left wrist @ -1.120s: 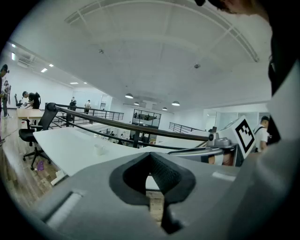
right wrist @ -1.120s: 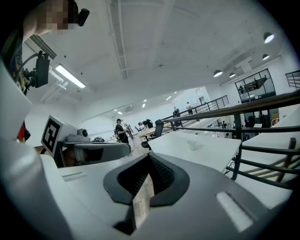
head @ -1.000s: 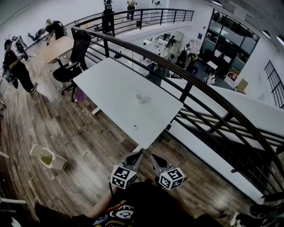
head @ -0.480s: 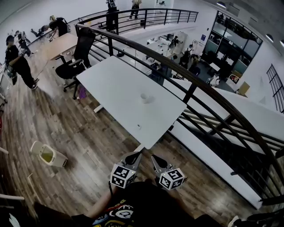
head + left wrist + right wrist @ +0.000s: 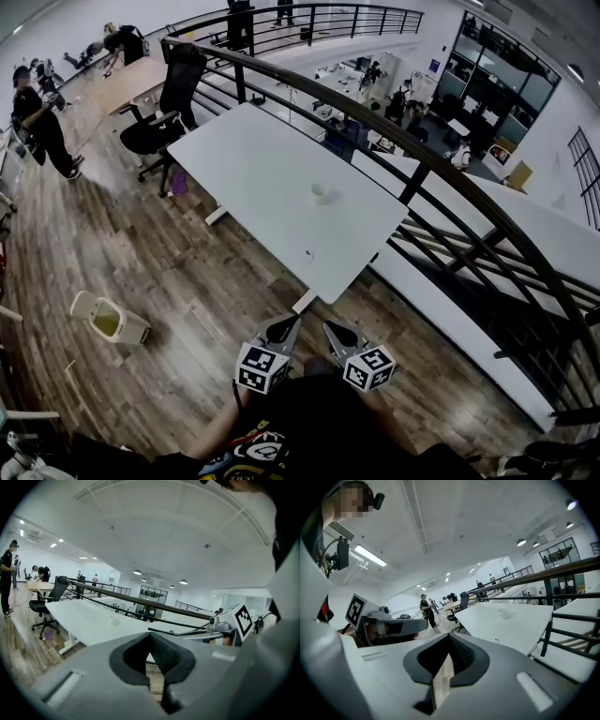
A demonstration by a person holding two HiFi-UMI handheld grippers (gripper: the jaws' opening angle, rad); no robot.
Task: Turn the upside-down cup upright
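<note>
Plainly out of reach: cup on table, both jaws closed

The cup [image 5: 321,193] stood on the white table [image 5: 253,169], towards the side next to the railing [image 5: 450,183], and nothing touched it. It was too small in every view to tell which way up it sat. A small dark speck [image 5: 307,253] lay on the tabletop near the corner closest to the person. Both grippers were well apart from the cup, held side by side over the wooden floor [image 5: 187,281] just short of that corner and pointing towards the table. The left gripper [image 5: 281,330] had its jaws together with nothing between them. The right gripper [image 5: 339,331] likewise had its jaws pressed together and empty. At the far end of the table stood a black chair [image 5: 159,127], and a pale bin [image 5: 111,321] sat on the floor off to the left.
</note>
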